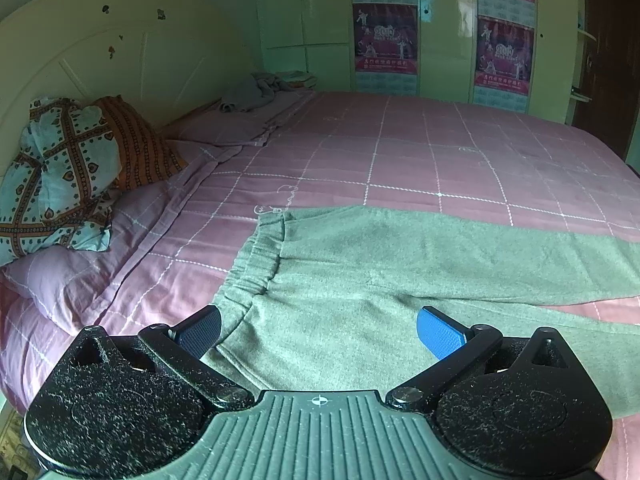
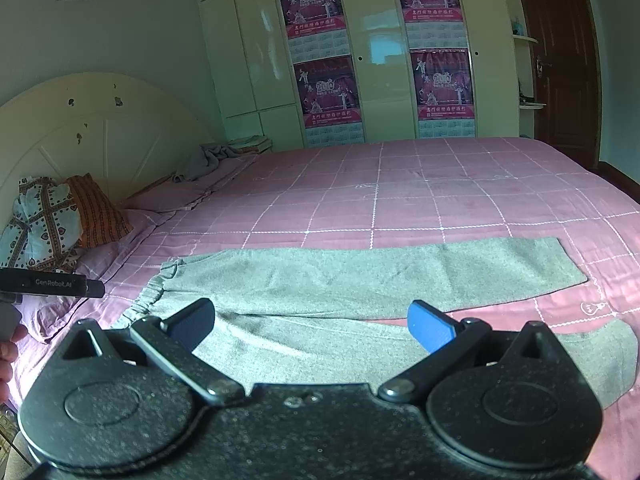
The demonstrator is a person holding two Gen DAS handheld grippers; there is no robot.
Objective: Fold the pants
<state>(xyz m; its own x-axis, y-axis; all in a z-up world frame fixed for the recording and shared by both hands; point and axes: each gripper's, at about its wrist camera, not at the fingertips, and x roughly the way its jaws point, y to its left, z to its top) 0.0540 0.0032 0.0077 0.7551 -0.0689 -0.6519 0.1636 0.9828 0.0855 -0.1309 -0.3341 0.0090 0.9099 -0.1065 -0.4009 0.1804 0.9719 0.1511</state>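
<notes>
Grey-green pants (image 1: 360, 272) lie spread flat on the pink checked bed, waistband to the left, both legs running right. In the right wrist view the pants (image 2: 360, 276) show whole, the two legs slightly apart at the cuffs. My left gripper (image 1: 320, 332) is open and empty, hovering over the hip area near the waistband (image 1: 256, 264). My right gripper (image 2: 310, 324) is open and empty above the near leg. The left gripper's body (image 2: 52, 284) shows at the left edge of the right wrist view, with a hand below it.
Patterned pillows (image 1: 68, 168) and a lilac pillow (image 1: 60, 276) lie at the headboard (image 1: 120, 56) on the left. A crumpled grey cloth (image 1: 256, 92) sits at the far corner. A wardrobe with posters (image 2: 360, 52) stands behind the bed; a dark door (image 2: 560, 60) is at right.
</notes>
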